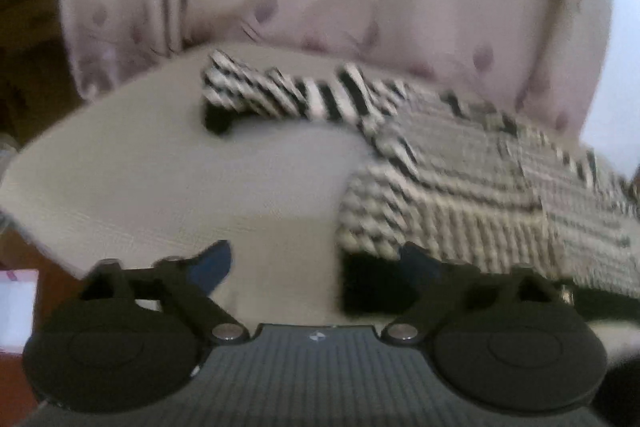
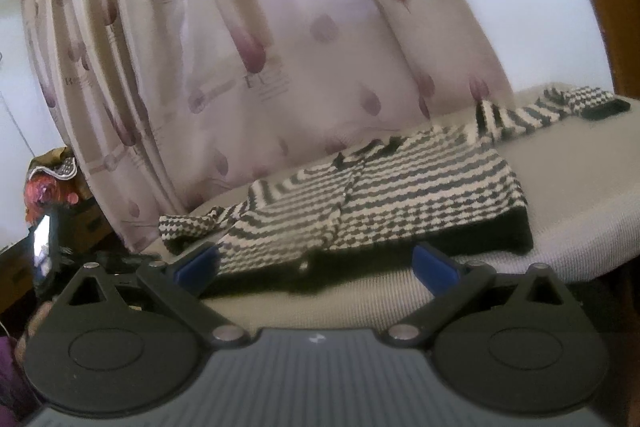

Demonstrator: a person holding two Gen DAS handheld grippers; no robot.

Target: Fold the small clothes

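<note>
A small black-and-white striped knitted cardigan (image 2: 360, 195) is laid flat on a pale grey desk (image 2: 560, 187), its front facing up and its black hem nearest the cameras. One sleeve (image 1: 280, 91) is stretched out sideways across the desk top, ending in a black cuff. The left gripper (image 1: 320, 263) is seen with its blue-padded fingers (image 1: 212, 267) spread apart, one over bare desk and one at the hem, nothing gripped. The right gripper (image 2: 316, 263) is likewise held wide open just in front of the hem, empty. A pale curtain (image 2: 260, 47) printed with purple tulips hangs directly behind the desk.
</note>
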